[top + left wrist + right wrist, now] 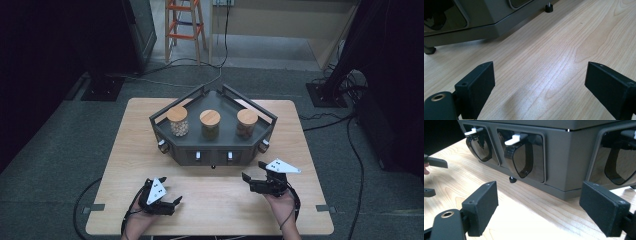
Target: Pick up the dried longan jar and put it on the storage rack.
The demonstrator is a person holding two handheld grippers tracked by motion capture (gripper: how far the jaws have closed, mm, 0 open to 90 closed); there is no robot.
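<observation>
Work appears not yet begun: left gripper (pixel 172 202) at 7 o'clock and right gripper (pixel 252 172) at 5 o'clock hold jaws spread, empty, short of the dispenser rack (pixel 212 150), its three jars (pixel 210 124) untouched.

My left claw (pixel 170 202) and right claw (pixel 252 176) are black, each topped by a grey triangular plate, trailing black cables; flat rectangular jaws.
</observation>
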